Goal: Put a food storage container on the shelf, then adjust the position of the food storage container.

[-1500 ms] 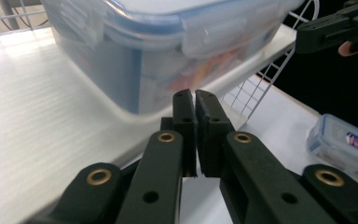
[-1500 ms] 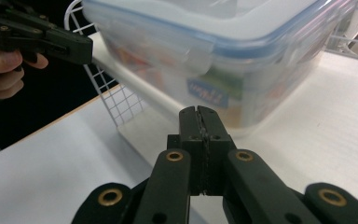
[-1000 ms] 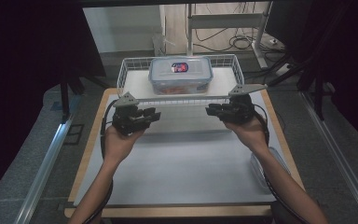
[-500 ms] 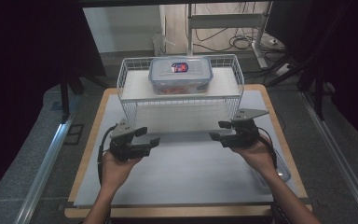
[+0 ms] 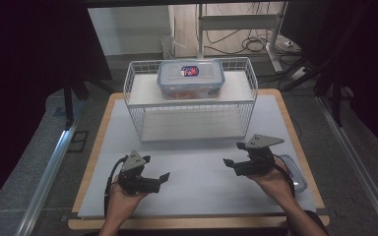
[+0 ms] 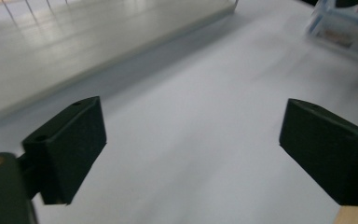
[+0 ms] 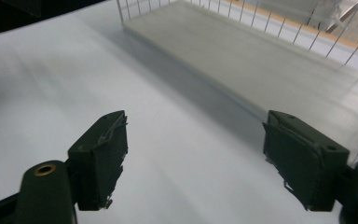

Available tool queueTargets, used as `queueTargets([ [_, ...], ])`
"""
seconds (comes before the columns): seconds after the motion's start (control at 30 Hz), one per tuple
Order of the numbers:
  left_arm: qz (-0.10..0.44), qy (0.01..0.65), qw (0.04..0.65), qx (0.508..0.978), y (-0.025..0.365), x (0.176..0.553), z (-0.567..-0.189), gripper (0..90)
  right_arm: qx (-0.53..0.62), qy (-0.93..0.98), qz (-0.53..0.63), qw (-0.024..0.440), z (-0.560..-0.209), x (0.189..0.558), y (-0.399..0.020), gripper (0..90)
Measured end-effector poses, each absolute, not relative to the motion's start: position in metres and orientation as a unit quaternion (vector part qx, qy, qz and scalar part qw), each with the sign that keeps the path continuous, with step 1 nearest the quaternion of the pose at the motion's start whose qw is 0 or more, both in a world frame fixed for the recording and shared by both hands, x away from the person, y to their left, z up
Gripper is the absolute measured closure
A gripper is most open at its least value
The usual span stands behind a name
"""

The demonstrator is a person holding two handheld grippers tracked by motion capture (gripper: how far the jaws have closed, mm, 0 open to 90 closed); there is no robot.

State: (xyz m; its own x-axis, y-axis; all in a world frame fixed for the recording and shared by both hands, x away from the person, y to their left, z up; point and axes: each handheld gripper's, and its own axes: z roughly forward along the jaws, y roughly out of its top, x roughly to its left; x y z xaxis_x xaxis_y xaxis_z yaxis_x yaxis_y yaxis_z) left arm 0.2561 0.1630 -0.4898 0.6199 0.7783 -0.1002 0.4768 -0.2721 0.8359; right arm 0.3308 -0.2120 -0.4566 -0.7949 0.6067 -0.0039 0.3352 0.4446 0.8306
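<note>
Both tongs released, low over the surface
Left tongs and right tongs have just been opening, nothing between them; lidded container sits atop the wire rack, seemingly just set there.

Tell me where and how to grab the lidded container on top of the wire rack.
Take the lidded container at its two short ends, coming down from above: it is wide and lies flat, and the wire rack has a rail that fences in its sides. The left gripper and right gripper, whose jaws have just been opening with nothing between them, could probably take one end each.
</note>
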Motion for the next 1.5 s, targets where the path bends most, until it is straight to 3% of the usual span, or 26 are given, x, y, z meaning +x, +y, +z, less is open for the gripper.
queueTargets([
  [0.2, 0.214, 0.4, 0.403, 0.795, 0.158, 0.243, -0.503, 1.5, 0.283, 0.847, 0.423, 0.154, -0.475, 0.325, -0.214, 16.1],
  [0.4, 0.223, 0.399, 0.401, 0.794, 0.157, 0.243, -0.506, 1.0, 0.283, 0.861, 0.396, 0.151, -0.486, 0.325, -0.211, 13.2],
  [0.6, 0.221, 0.405, 0.406, 0.789, 0.161, 0.244, -0.507, 1.3, 0.292, 0.865, 0.386, 0.135, -0.489, 0.328, -0.212, 3.2],
  [0.77, 0.217, 0.407, 0.405, 0.789, 0.162, 0.245, -0.508, 1.4, 0.311, 0.861, 0.382, 0.127, -0.489, 0.33, -0.215, 3.5],
  [1.07, 0.219, 0.407, 0.398, 0.792, 0.162, 0.245, -0.508, 1.5, 0.342, 0.855, 0.361, 0.146, -0.476, 0.326, -0.246, 50.1],
  [1.1, 0.219, 0.407, 0.398, 0.792, 0.162, 0.245, -0.508, 1.6, 0.342, 0.855, 0.361, 0.146, -0.476, 0.326, -0.246, 50.1],
  [1.13, 0.22, 0.407, 0.398, 0.792, 0.162, 0.245, -0.508, 1.6, 0.352, 0.851, 0.361, 0.147, -0.473, 0.324, -0.259, 60.6],
  [1.17, 0.221, 0.407, 0.398, 0.792, 0.162, 0.245, -0.508, 1.6, 0.352, 0.851, 0.361, 0.147, -0.473, 0.324, -0.259, 60.6],
  [1.33, 0.223, 0.407, 0.399, 0.791, 0.162, 0.245, -0.507, 1.7, 0.381, 0.838, 0.356, 0.163, -0.466, 0.319, -0.288, 84.7],
  [1.37, 0.224, 0.407, 0.399, 0.791, 0.162, 0.246, -0.507, 1.7, 0.388, 0.835, 0.349, 0.172, -0.465, 0.318, -0.295, 88.6],
  [1.5, 0.223, 0.409, 0.401, 0.789, 0.162, 0.246, -0.507, 1.7, 0.421, 0.816, 0.346, 0.193, -0.462, 0.314, -0.32, 89.8],
])
